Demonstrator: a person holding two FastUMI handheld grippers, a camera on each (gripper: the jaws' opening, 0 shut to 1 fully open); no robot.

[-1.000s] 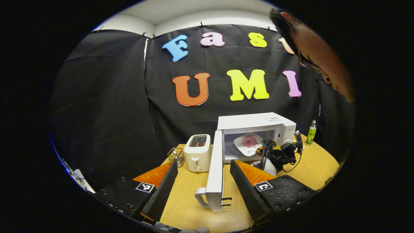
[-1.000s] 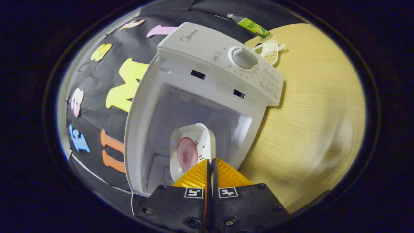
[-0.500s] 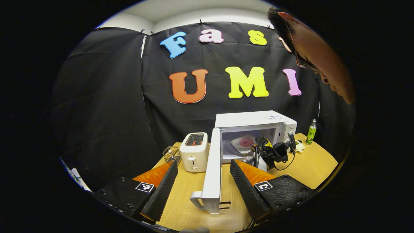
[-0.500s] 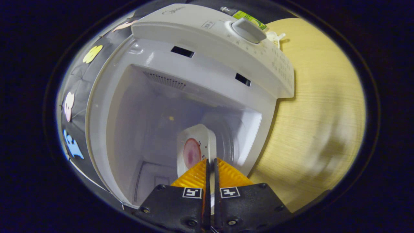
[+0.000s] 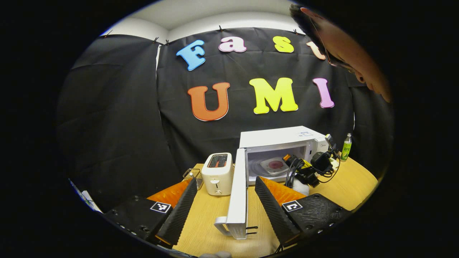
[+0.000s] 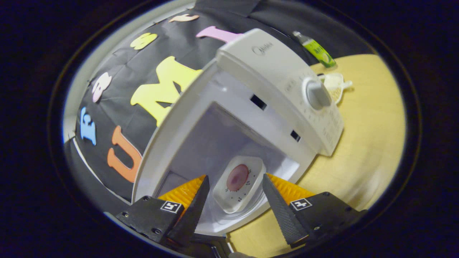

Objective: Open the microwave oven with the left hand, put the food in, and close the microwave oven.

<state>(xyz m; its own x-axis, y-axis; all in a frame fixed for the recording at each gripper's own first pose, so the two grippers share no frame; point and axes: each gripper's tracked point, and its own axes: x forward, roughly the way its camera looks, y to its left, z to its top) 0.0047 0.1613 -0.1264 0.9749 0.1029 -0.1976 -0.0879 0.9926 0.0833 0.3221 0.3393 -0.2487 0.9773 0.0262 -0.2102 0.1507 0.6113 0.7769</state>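
Observation:
The white microwave [image 5: 283, 138] [image 6: 283, 79] stands on the wooden table with its door [image 5: 238, 200] swung wide. A white square plate with a pink slice of food [image 6: 238, 182] [image 5: 275, 165] lies inside on the glass turntable. My right gripper [image 6: 235, 193] is open just outside the cavity, its fingers either side of the plate and apart from it. In the left gripper view that gripper [image 5: 304, 168] hangs at the microwave's mouth with its cables. My left gripper [image 5: 226, 200] is open, fingers standing either side of the door's edge and handle [image 5: 223, 225] without touching.
A white toaster [image 5: 217, 172] and a small wire basket [image 5: 193, 175] stand left of the microwave. A green bottle [image 5: 345, 147] [image 6: 315, 50] and a small white dish [image 6: 335, 86] sit to its right. A person leans over from the upper right.
My right gripper has let go of the plate, opened and drawn back out of the cavity; the plate now rests on the turntable. The left gripper has barely moved.

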